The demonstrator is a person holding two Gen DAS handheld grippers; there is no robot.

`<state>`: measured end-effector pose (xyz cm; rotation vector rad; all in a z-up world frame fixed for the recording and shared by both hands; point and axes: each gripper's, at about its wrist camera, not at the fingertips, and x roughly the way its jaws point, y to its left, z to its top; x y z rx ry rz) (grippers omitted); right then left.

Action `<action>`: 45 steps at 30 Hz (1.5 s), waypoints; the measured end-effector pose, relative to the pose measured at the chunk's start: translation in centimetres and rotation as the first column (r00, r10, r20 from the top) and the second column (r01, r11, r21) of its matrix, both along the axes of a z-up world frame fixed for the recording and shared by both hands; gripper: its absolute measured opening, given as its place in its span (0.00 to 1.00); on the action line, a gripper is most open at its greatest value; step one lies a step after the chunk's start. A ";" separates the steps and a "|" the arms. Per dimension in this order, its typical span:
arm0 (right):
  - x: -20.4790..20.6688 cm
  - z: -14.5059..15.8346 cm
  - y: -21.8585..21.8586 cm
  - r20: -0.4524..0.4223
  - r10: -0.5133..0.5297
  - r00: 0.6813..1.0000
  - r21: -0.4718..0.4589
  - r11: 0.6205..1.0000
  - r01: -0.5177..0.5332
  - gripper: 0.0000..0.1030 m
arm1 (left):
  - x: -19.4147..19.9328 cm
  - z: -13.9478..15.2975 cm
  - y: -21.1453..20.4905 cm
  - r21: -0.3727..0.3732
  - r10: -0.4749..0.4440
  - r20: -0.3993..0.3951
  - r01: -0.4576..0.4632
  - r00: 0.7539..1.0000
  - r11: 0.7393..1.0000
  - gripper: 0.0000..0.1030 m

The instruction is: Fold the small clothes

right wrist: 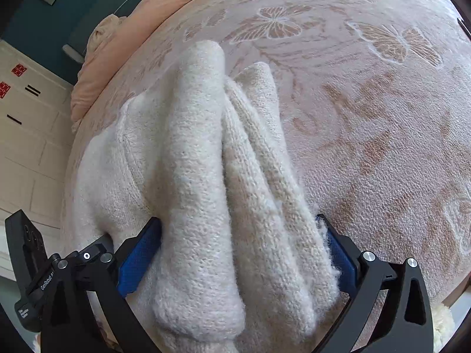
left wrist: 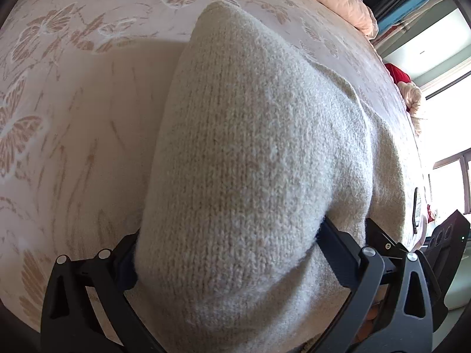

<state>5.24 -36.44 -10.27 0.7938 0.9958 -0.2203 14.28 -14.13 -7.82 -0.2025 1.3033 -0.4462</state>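
A cream knitted sweater lies on a pink butterfly-patterned bedspread. My left gripper is shut on a thick fold of the sweater, which bulges between the black fingers and hides their tips. In the right wrist view, the same sweater shows as bunched folds running away from me. My right gripper is shut on that bunch, its blue pads pressed against the wool on both sides.
A peach duvet lies along the far edge of the bed. White drawers stand beyond the bed on the left. A red item and a bright window are at the right.
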 end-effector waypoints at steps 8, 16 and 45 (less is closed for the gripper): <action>-3.3 3.3 -0.4 0.100 -0.044 0.994 0.223 0.975 0.021 0.37 | -1.7 4.4 0.4 0.002 -0.099 -0.008 0.099 0.995 0.995 0.53; -13.5 3.7 2.9 -0.052 -0.102 0.993 0.401 0.909 0.115 0.37 | -9.8 6.1 5.8 -0.072 -0.219 -0.139 0.211 0.966 0.975 0.50; -21.6 59.0 15.0 0.907 0.389 0.161 -0.394 0.919 0.002 0.37 | -21.6 58.4 20.2 -0.280 0.119 0.945 0.562 0.305 0.778 0.50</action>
